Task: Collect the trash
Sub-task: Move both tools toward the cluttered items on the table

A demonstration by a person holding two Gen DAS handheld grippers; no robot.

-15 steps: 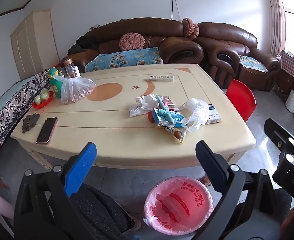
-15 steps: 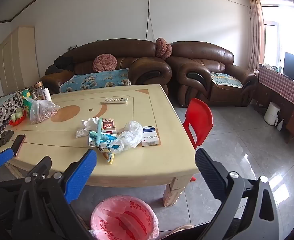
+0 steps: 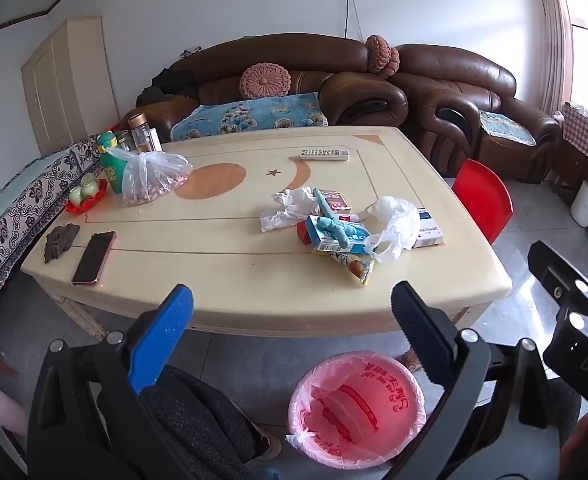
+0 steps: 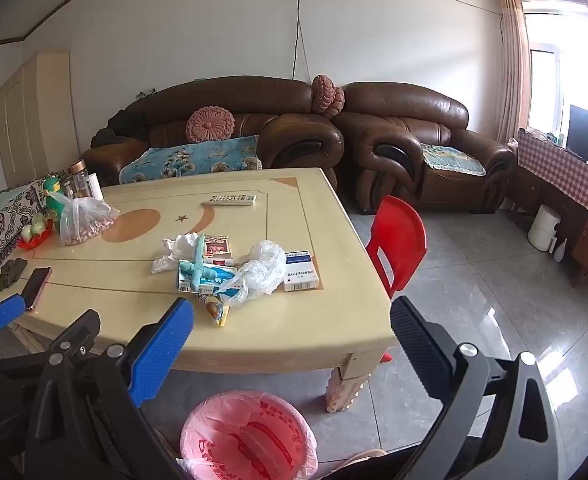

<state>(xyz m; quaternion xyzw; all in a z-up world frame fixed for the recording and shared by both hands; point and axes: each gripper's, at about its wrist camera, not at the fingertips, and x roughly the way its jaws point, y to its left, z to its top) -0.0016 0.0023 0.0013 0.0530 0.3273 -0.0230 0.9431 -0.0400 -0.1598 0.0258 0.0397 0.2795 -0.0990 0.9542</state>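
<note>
The bench (image 3: pixel 230 300) carried a trash pile (image 3: pixel 341 228), remote (image 3: pixel 324 154), phone (image 3: pixel 93 257), nut bag (image 3: pixel 152 178), bottles (image 3: pixel 140 134) and fruit dish (image 3: pixel 85 196). A lined bin (image 3: pixel 355 404) and red chair (image 3: pixel 483 204) stood on the floor (image 4: pixel 493 288).

Trash heap (image 3: pixel 341 228) (wrappers, boxes, crumpled bags) mid-table; pink-lined bin (image 3: pixel 355 408) on floor below near edge.

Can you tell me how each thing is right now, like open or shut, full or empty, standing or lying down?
Left gripper: open, holding nothing.
Right gripper: open, holding nothing.
Pink-lined round trash bin: open, no trash visible inside.
Crumpled white plastic bag: lying loose on the cream table.
Dark smartphone: lying flat, screen dark.
Clear bottle with copper cap: upright, capped.
Red plastic chair: upright, unoccupied.
</note>
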